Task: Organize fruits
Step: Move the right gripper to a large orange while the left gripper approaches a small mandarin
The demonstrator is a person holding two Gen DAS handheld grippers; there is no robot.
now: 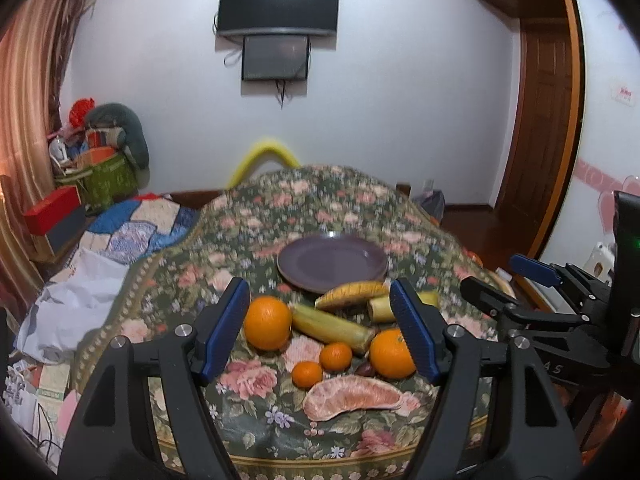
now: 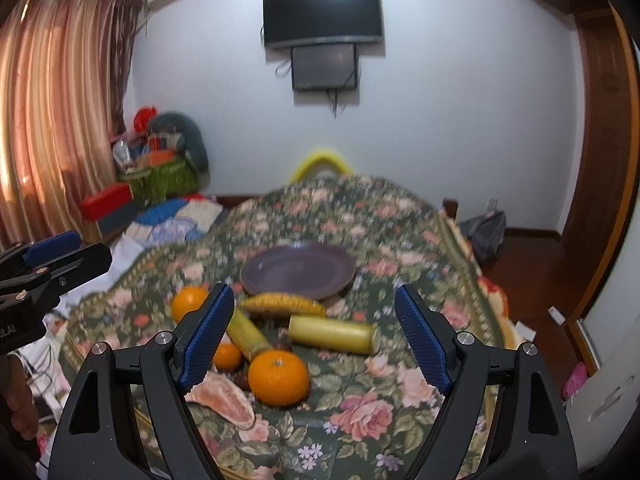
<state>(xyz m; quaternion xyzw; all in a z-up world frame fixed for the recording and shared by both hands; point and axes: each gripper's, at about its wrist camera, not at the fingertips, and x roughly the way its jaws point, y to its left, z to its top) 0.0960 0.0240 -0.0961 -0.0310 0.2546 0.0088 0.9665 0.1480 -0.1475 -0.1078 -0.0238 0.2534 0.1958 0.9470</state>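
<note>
Claws: your left gripper and right gripper both hang released, grasping nothing.
Fruit: oranges, banana lie just before the empty plate.
Advice: centre one orange between your pads before clenching.

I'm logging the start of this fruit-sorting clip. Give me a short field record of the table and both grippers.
surface: floral tablecloth
plate: purple plate, nothing on it
large fruit: two oranges
small fruit: two mandarins
other: banana, two pale green stalks, peeled pomelo segment
left gripper: open, holding nothing, above the fruit
right gripper: open, holding nothing
</note>
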